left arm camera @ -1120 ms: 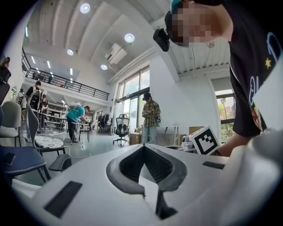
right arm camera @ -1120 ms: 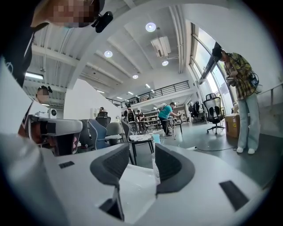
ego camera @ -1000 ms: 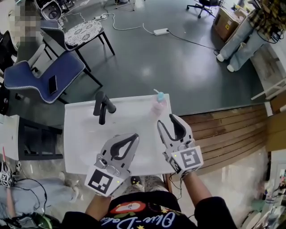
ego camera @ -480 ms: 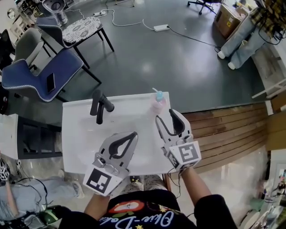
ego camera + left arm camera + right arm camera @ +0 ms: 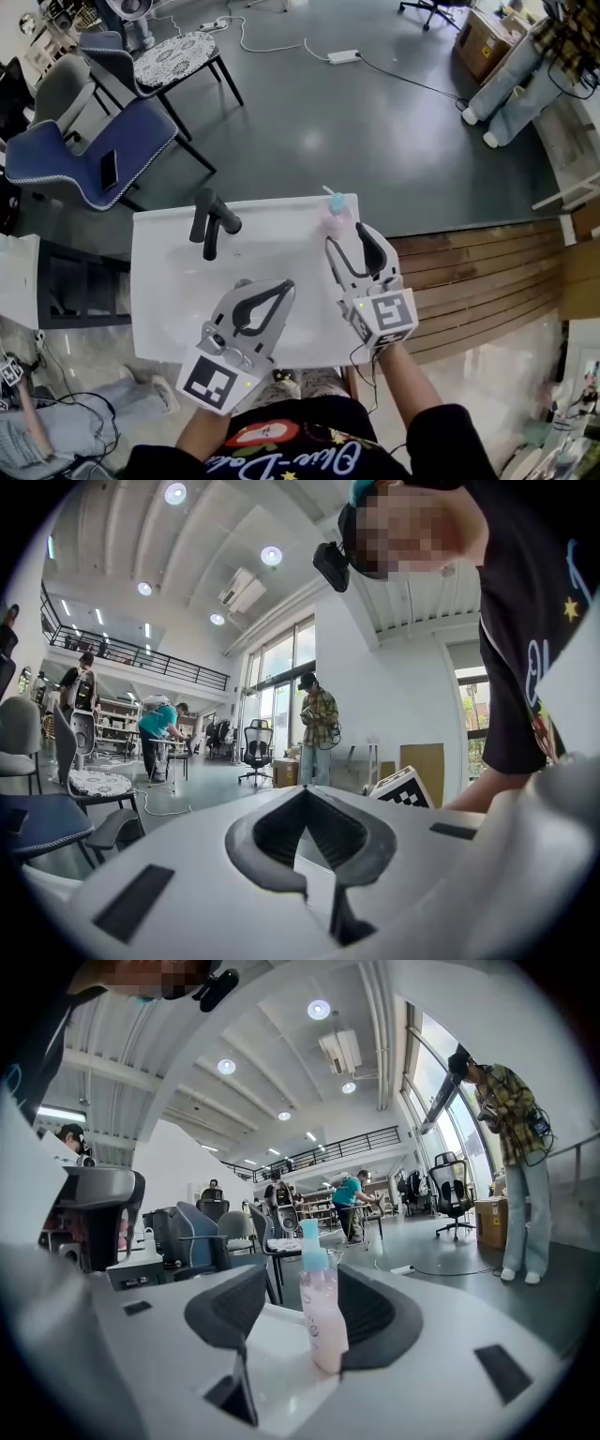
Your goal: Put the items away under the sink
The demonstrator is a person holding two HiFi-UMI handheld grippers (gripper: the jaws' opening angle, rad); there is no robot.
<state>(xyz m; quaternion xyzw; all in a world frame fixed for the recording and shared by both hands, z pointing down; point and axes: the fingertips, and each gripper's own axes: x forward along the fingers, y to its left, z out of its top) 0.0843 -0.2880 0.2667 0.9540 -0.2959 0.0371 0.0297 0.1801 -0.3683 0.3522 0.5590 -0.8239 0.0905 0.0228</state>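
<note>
A pink bottle [image 5: 335, 217] with a blue cap stands upright at the back right of the white sink counter [image 5: 169, 281]. My right gripper [image 5: 346, 238] is open, with its tips just short of the bottle. Its jaws have just been opening. In the right gripper view the bottle [image 5: 323, 1321] stands between the two jaws of the right gripper [image 5: 298, 1283], and neither pad presses on it. My left gripper [image 5: 283, 285] hovers over the front of the basin with its tips together and nothing in it. In its own view the left gripper [image 5: 305, 794] also shows closed tips.
A black faucet [image 5: 212, 221] stands at the back left of the counter. Beyond the counter are grey floor, a blue chair [image 5: 89, 164], a patterned stool [image 5: 173, 52] and cables. Wooden boards [image 5: 469, 281] lie to the right. A person [image 5: 520, 75] stands far right.
My right gripper has moved a little forward toward the pink bottle and its jaws have spread wider. The left gripper has stayed where it was.
</note>
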